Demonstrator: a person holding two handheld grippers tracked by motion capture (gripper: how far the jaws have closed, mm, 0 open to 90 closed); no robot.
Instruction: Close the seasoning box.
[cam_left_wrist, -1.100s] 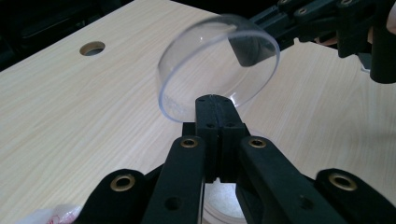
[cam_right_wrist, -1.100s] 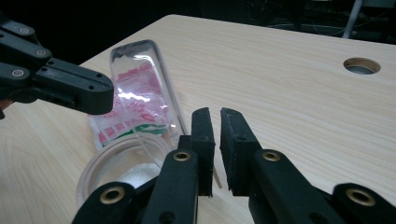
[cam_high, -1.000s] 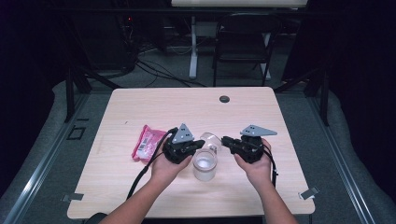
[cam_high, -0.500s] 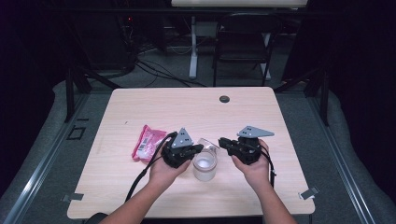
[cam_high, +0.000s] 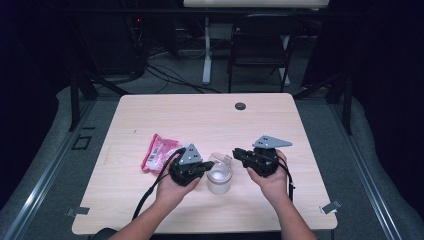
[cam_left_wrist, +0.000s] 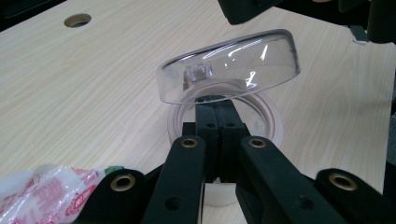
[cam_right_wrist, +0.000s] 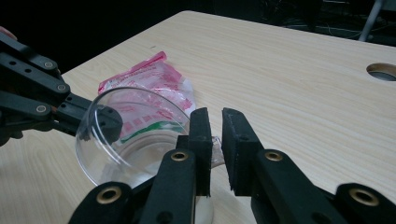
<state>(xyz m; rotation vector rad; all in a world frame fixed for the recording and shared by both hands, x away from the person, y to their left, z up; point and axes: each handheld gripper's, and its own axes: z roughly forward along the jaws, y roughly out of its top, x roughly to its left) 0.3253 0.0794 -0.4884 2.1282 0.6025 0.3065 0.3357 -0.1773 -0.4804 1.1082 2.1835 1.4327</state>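
Observation:
A small translucent white container (cam_high: 219, 181) stands near the table's front edge, between my two grippers. Its clear domed lid (cam_high: 220, 161) is tilted up over the opening (cam_left_wrist: 229, 65). My left gripper (cam_high: 205, 167) is shut, its tips (cam_left_wrist: 215, 109) right under the lid's near rim. Whether they pinch the thin plastic I cannot tell. My right gripper (cam_high: 236, 152) points at the lid from the other side. Its jaws (cam_right_wrist: 215, 126) stand slightly apart, and a bit of clear plastic shows low in the gap without being visibly pressed. A pink snack packet (cam_high: 157, 152) lies left of the left hand.
The light wooden table (cam_high: 200, 115) has a round cable hole (cam_high: 240, 106) near its far edge. A folding chair (cam_high: 260, 45) and stand legs are on the floor beyond the table. Dark floor surrounds the table on all sides.
The right gripper has edged left toward the lid. The left hand has shifted slightly toward the front edge. The lid stays tilted up between them.

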